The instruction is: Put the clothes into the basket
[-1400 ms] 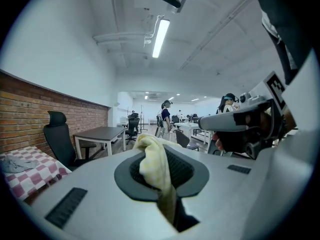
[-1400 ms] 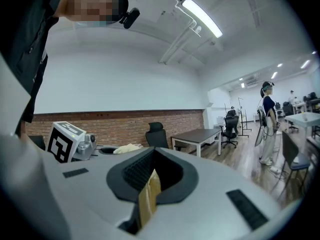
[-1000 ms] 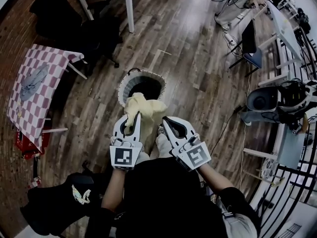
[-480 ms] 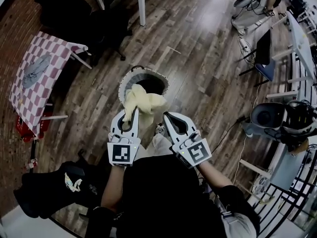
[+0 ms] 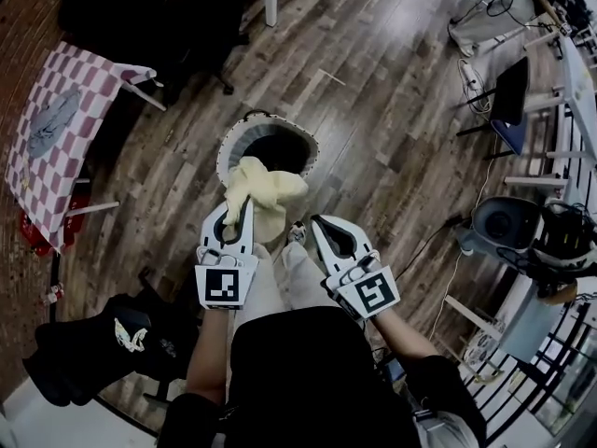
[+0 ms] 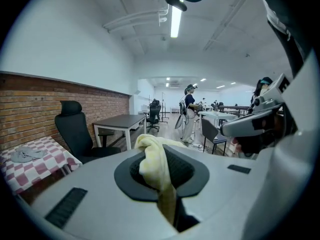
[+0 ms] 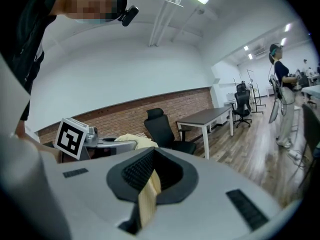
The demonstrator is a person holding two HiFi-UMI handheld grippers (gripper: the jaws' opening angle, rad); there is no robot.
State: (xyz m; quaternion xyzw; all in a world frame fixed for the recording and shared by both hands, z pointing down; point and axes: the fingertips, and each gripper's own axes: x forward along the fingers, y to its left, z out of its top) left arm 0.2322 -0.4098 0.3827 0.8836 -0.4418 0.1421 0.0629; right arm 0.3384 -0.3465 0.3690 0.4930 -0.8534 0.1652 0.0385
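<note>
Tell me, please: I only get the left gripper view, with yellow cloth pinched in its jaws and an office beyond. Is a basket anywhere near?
Observer: Yes. The head view shows a round basket on the wood floor just ahead of the left gripper; the yellow cloth overlaps its near rim.
Operator: What is the other gripper doing?
Observer: The right gripper, in its own view, is closed on a thin strip of the same cloth.
Operator: Is the basket full?
Observer: From above its inside looks dark, with no clothing visible.
</note>
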